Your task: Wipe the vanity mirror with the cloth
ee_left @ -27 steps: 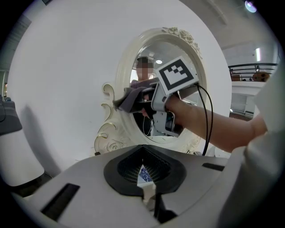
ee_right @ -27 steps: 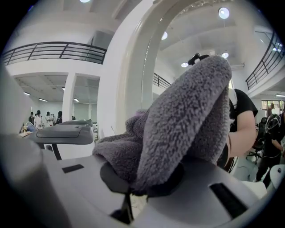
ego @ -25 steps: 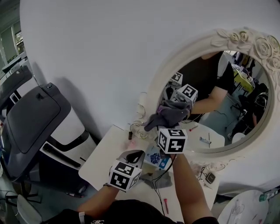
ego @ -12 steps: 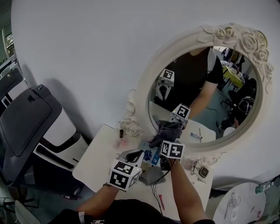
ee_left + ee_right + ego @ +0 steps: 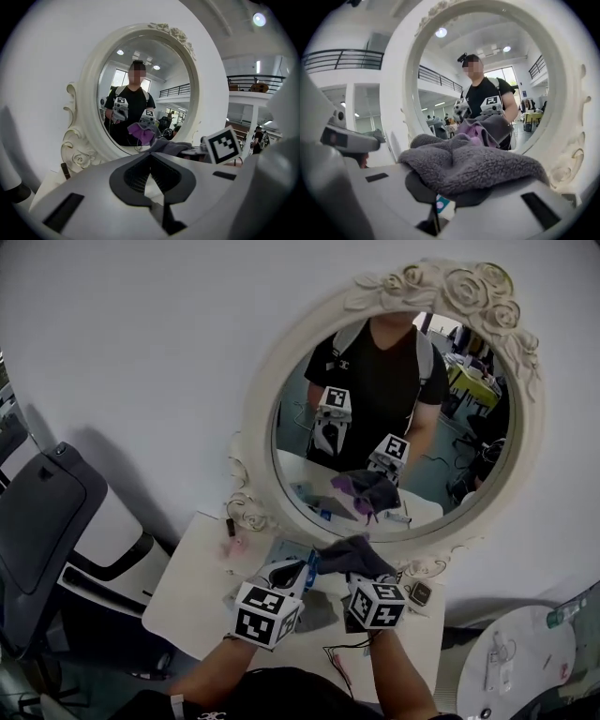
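Note:
The oval vanity mirror (image 5: 375, 399) in its cream rose-carved frame (image 5: 255, 437) stands on a white table (image 5: 183, 592) against the wall. My right gripper (image 5: 359, 574) is shut on a grey fluffy cloth (image 5: 349, 556), held just below the mirror's lower rim, over the table. In the right gripper view the cloth (image 5: 464, 161) is bunched over the jaws, with the mirror (image 5: 487, 61) close ahead. My left gripper (image 5: 292, 571) hovers beside it on the left, jaws together and holding nothing. The left gripper view shows the mirror (image 5: 140, 79) and the cloth (image 5: 171, 146) ahead.
A blue packet (image 5: 310, 565), a small dark bottle (image 5: 229, 526), a small device (image 5: 419, 592) and thin cables (image 5: 339, 660) lie on the table. A dark grey chair-like unit (image 5: 47, 512) stands at the left. A round white table (image 5: 525, 662) is at the lower right.
My right gripper has brought the cloth down off the mirror glass to below the lower rim. The head view has swung so the mirror sits higher and more central. The left gripper stays put.

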The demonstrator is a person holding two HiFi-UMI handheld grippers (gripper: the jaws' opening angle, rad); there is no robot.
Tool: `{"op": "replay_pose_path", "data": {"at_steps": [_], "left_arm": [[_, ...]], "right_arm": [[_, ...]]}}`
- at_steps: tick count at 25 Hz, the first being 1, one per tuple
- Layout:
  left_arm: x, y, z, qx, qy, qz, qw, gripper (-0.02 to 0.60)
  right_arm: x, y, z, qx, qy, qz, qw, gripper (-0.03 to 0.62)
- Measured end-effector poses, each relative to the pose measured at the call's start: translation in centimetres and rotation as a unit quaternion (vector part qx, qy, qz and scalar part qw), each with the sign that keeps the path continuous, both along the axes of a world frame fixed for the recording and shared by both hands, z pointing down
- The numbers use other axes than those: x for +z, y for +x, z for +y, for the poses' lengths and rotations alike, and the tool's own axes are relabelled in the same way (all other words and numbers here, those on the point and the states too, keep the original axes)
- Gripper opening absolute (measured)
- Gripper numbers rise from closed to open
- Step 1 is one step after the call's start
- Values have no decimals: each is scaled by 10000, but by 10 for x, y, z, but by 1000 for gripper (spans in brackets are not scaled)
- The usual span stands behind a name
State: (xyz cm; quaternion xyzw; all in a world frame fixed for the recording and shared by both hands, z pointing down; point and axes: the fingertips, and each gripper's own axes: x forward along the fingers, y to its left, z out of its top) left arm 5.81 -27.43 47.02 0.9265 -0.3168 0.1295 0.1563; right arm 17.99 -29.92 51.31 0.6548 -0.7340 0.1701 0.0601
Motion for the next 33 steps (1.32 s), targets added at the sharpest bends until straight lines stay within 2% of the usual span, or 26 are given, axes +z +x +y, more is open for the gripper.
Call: {"op": "replay_pose_path", "data": {"at_steps": [3,6,13,18,24,33], "left_arm": [[0,18,5,123,-4,-12,9999,6],[-1,33,9,228,17,-15,9997,6],[-3,40,11,201,69,-11,9998,6],[1,36,14,151,17,-30,9999,6],[5,41,26,282,-9,-90,9996,6],[6,42,28,336,-11,-111,9994,6]], "right_arm": [[-26,6,31,97,430,-248,9987,28],[-38,17,58,269,650,-363,9969,28],[-29,13,107,161,375,-134,9991,28],[-26,19,108,333,383,-66,9987,28],[-27,24,104,522,411,-80,9978,28],[-26,21,101,568,385,-117,9976,28]]}}
